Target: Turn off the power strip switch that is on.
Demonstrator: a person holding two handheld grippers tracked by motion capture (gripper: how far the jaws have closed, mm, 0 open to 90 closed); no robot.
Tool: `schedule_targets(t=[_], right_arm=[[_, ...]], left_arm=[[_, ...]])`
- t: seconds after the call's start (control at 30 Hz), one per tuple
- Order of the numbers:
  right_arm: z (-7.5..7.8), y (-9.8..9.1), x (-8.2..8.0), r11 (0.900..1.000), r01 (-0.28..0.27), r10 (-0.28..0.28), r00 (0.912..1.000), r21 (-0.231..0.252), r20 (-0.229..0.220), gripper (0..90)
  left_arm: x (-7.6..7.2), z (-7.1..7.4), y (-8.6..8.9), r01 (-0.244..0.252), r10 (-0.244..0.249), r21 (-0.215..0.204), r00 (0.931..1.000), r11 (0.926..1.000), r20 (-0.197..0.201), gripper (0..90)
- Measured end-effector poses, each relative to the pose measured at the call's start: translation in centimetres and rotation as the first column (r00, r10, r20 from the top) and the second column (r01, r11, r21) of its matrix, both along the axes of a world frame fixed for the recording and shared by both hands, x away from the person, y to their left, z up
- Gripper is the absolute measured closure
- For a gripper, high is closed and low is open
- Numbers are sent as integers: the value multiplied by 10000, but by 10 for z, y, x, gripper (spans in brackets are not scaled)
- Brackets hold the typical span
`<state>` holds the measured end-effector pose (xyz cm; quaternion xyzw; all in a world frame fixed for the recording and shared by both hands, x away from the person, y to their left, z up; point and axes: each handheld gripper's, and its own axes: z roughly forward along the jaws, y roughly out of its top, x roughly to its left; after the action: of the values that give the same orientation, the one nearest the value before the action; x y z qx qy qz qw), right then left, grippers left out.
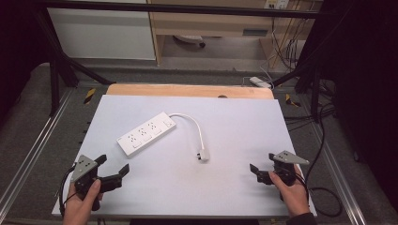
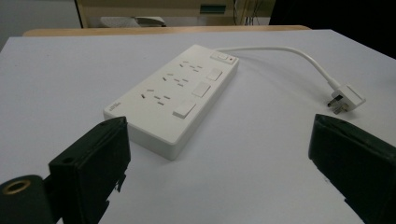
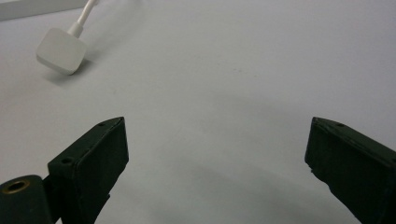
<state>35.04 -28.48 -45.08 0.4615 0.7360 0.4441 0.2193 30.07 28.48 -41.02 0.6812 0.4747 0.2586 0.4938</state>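
A white power strip (image 1: 146, 132) (image 2: 175, 97) with three socket groups and switches lies slanted on the white table (image 1: 234, 126). Its short white cable (image 1: 193, 123) curves round to a white plug (image 1: 203, 155) (image 2: 346, 97) (image 3: 61, 50) lying near the table's middle. My left gripper (image 1: 112, 169) (image 2: 219, 163) rests at the front left, held by a hand, jaws open and empty, pointing at the strip's near end. At the front right my right gripper (image 1: 263, 166) (image 3: 217, 161) is also held open and empty, with the plug off to its upper left.
A wooden strip (image 1: 190, 90) borders the table's far edge. Black frame bars (image 1: 61, 61) stand at both sides. Cables (image 1: 324, 187) trail on the floor at the right, and a cabinet and shelf sit beyond the table.
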Motion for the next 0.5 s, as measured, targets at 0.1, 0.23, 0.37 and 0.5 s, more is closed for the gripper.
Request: schedule_targets(t=[0.1, 0.23, 0.37, 0.5], right_arm=[[1, -3, 0, 9998, 138, -139, 9999, 153, 36, 67], [2, -5, -1, 9994, 265, -268, 9996, 233, 121, 67], [3, -4, -1, 9997, 195, -198, 9996, 119, 192, 62], [3, -5, 0, 9999, 133, -134, 9997, 50, 187, 56]], left_arm=[[0, 0, 0, -15, 15, -4, 10000, 10000, -10, 55], [0, 0, 0, 12, -12, 27, 10000, 10000, -28, 55], [-1, 1, 1, 48, -48, 55, 10000, 10000, -31, 55], [-1, 1, 1, 22, -22, 61, 10000, 10000, 11, 54]])
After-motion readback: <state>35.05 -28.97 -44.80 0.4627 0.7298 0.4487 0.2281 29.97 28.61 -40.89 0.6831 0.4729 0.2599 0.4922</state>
